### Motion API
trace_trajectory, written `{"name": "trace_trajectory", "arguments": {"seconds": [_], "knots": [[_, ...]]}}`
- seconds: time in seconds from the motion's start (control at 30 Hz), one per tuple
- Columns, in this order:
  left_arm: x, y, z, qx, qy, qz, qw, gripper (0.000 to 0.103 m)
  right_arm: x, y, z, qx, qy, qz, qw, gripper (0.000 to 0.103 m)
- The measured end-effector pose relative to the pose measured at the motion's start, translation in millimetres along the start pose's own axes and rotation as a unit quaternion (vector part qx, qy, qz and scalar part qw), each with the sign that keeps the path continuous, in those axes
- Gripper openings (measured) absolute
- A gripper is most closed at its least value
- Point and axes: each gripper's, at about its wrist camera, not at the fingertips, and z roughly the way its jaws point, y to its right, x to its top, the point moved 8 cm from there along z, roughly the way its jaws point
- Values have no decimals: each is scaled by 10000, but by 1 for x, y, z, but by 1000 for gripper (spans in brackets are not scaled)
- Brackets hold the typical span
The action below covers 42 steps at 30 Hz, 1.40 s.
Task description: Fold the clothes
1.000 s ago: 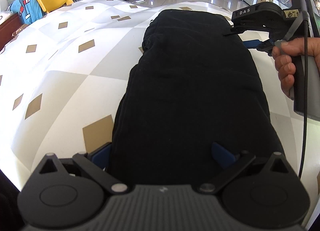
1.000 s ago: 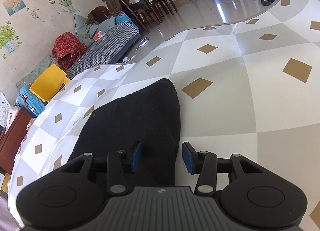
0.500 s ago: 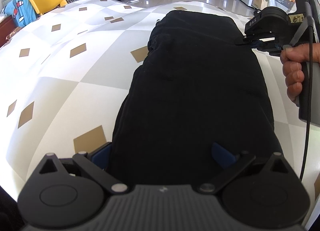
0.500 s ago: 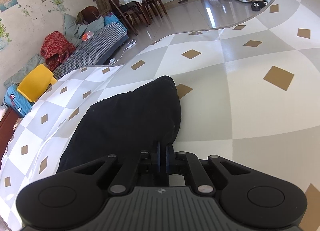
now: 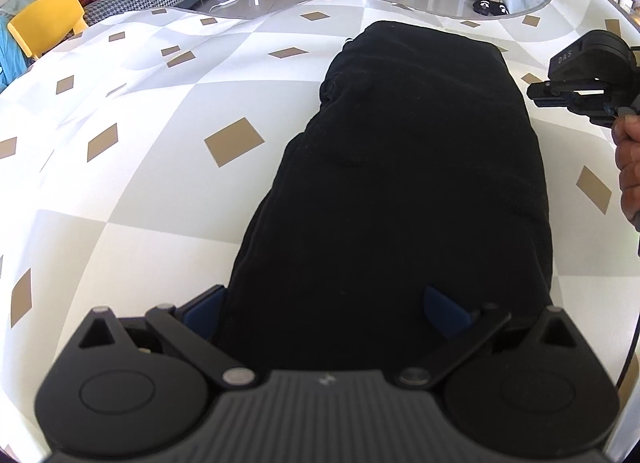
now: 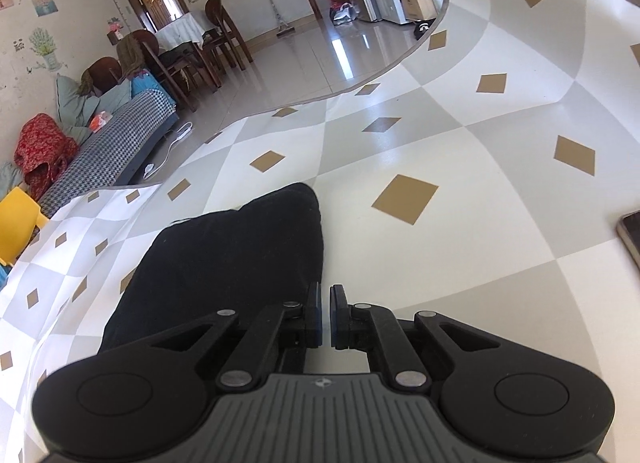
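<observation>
Checkered worktop (image 5: 160,191) carrying black garment (image 5: 400,191) lengthwise. Right gripper (image 6: 325,315), pinched on the cloth edge 0.5 s ago, now off it, fingers nearly closed, empty. Left gripper (image 5: 324,309) spread wide astride near end. Probably regrasping.

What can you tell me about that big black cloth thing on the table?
The black garment is soft, plain dark fabric, folded into a long, thick bundle with rounded edges and small wrinkles. It lies flat on the diamond-patterned tablecloth. The left claw stands open across its near end. The right claw, nearly shut, sits just beside its edge, holding nothing.
</observation>
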Motion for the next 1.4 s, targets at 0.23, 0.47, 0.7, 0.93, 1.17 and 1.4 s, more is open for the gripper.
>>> {"name": "trace_trajectory", "arguments": {"seconds": [0.23,0.47,0.7,0.93,1.17,1.4], "knots": [[-16,15,-19,-74,-86,-309,9995,103,4,5,-17,378,-23,42,9993,23],[-29,41,-15,-14,-222,60,9997,103,-3,5,-17,469,-144,106,9987,31],[-41,43,-12,55,-268,144,9995,103,-8,6,-10,521,-258,290,9979,34],[-44,42,-13,48,-222,166,9996,103,-10,1,-2,553,-279,325,9976,36],[-62,28,-31,24,-266,117,9996,103,-13,-8,6,558,-271,217,9978,38],[-69,19,-36,49,-356,37,9993,103,-19,-8,18,405,-333,217,9984,38]]}}
